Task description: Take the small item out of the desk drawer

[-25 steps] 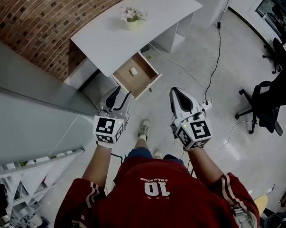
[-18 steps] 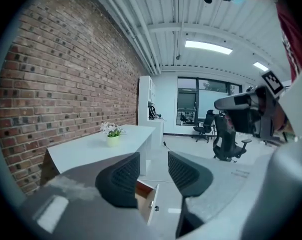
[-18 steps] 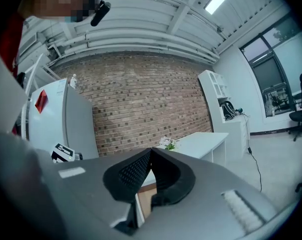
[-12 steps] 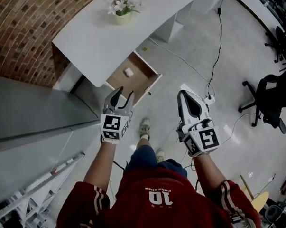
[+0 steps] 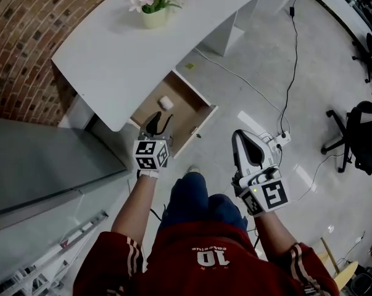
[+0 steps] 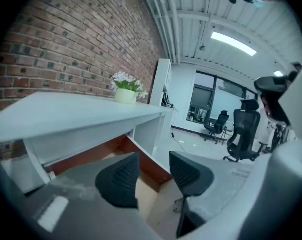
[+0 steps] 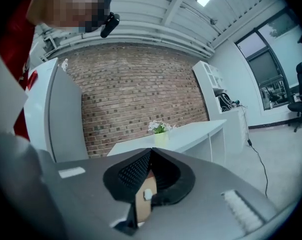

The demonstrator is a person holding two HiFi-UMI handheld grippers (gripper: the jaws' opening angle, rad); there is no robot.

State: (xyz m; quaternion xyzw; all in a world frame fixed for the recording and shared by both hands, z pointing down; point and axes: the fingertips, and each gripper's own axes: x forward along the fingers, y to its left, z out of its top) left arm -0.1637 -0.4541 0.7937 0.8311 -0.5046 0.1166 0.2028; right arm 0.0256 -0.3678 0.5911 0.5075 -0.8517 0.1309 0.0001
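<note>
A white desk (image 5: 111,54) has its wooden drawer (image 5: 184,113) pulled out. In the drawer lies a small white item (image 5: 165,102), near the back. My left gripper (image 5: 161,117) hovers at the drawer's near left corner, a short way from the item. Its jaws have just been opening and nothing is between them. The left gripper view shows the left gripper (image 6: 153,176) open, with the drawer (image 6: 145,171) beyond the gap. My right gripper (image 5: 239,134) hangs over the floor to the right of the drawer, shut and empty. Below the right gripper's (image 7: 151,151) closed tips, the item (image 7: 147,194) shows.
A potted plant (image 5: 150,8) stands on the desk's far side. A grey cabinet (image 5: 37,165) is close at the left. A cable and a power strip (image 5: 279,139) lie on the floor to the right. An office chair (image 5: 364,125) stands at the far right.
Both grippers have sunk and moved toward the desk. The left one has gone from short of the drawer to its near corner, and its jaws stand a little wider.
</note>
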